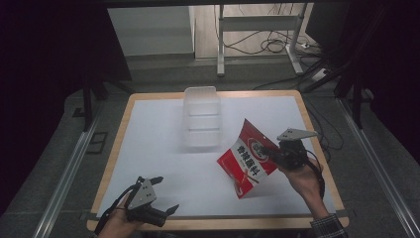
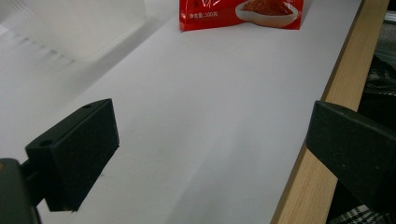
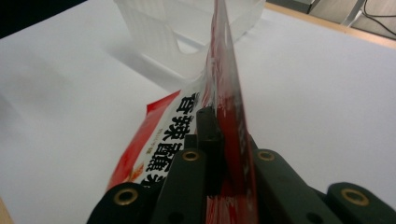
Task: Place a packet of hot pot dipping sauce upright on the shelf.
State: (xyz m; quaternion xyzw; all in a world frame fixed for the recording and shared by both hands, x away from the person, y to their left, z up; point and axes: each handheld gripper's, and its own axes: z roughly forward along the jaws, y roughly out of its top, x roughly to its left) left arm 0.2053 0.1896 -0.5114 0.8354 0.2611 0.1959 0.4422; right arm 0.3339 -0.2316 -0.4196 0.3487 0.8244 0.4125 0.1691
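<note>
The right tongs (image 1: pixel 274 151) are clamped on a glossy red-and-white snack pouch (image 1: pixel 247 157), a flat foil-like bag printed with bold black characters on a white band. In the high view the pouch stands tilted over the right half of the table (image 1: pixel 158 163), its lower corner down near the white surface and its upper corner raised toward the far side. In the right gripper view the matte black jaws press together on the thin, crinkled edge of the pouch (image 3: pixel 229 116), which rises between them as a narrow, shiny sheet. Behind the pouch stands a clear plastic container (image 1: pixel 201 116), rectangular, with ribbed, frosted-looking walls and rounded corners, near the far middle of the table and just apart from the bag. The left tongs (image 1: pixel 165 194) hover over the near left corner, spread wide with nothing between them; the left gripper view shows their blocky, dull black jaws far apart over the smooth white sheet, with the table's pale wooden rim (image 2: pixel 322 135) running along the right. A grey three-cornered plate tops each gripper.
</note>
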